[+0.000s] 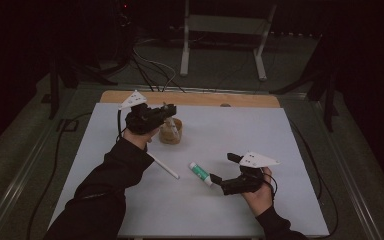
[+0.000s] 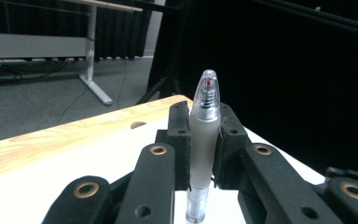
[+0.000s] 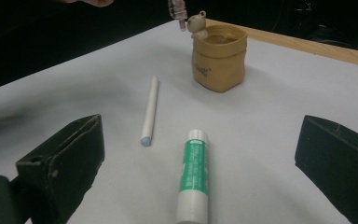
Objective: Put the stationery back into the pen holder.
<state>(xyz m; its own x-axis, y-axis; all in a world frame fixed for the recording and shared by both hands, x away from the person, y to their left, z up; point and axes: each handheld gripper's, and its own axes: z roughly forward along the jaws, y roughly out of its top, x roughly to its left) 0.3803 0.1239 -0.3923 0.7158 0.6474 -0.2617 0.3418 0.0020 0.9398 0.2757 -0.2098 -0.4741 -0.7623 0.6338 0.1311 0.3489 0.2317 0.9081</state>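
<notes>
Two black jaws of the left gripper [image 2: 204, 154] clamp a frosted clear-tipped pen [image 2: 204, 140] upright above the tan bear-trimmed pot [image 1: 170, 131] — its lettering unreadable — while the right gripper [image 3: 200, 172] gapes around a green-and-white glue stick [image 3: 193, 179].

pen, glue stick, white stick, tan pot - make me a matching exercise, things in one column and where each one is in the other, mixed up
Things:
1. pen
2. glue stick
3. white stick
4. tan pot

Places:
A. stands upright on the white sheet, a small bear figure at its rim
B. clamped between the left gripper's jaws
C. lies flat between the right gripper's open jaws
D. lies flat on the sheet, left of the glue stick in the right gripper view

Pairs: 1-B, 2-C, 3-D, 4-A
</notes>
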